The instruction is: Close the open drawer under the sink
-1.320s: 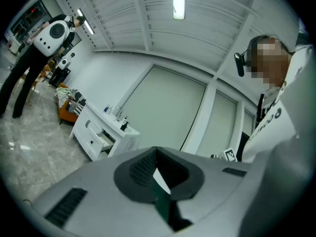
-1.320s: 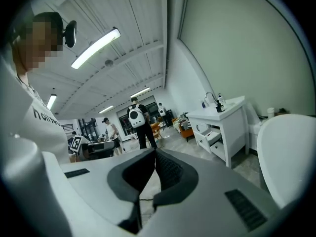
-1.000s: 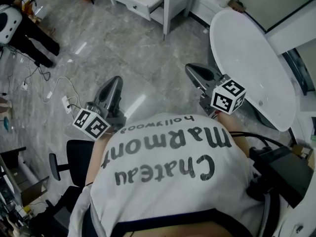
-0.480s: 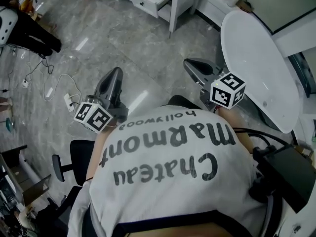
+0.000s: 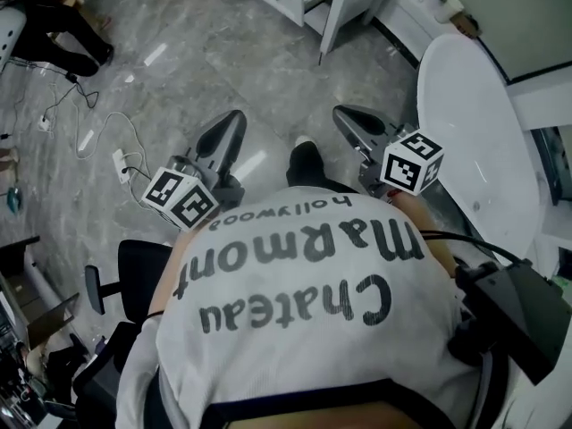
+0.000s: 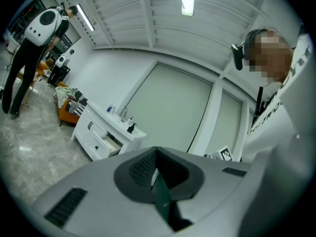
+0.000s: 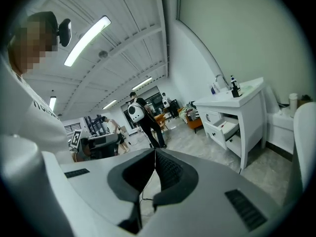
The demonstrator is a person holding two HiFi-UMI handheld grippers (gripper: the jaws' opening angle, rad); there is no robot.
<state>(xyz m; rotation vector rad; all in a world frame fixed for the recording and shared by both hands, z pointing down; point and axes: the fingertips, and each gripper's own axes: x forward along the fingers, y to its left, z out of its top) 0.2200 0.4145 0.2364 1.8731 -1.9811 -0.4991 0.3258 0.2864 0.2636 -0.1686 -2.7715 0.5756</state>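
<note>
The drawer [image 7: 226, 128] stood pulled out of a white cabinet [image 7: 252, 112] under the sink [image 7: 241, 92]. It was white-fronted with a dark handle, and something small and reddish seemed to lie inside, too small to name. It lay well ahead of us, across the grey floor [image 5: 223, 52]. The jaws of the left gripper [image 5: 234, 120] and the right gripper [image 5: 345, 114] were clenched on nothing, and both pointed toward the cabinet. A white tabletop [image 5: 474, 132] stood at our right, cables [image 5: 107, 141] trailed at our left, and a standing person [image 7: 143, 117] was farther off.
</note>
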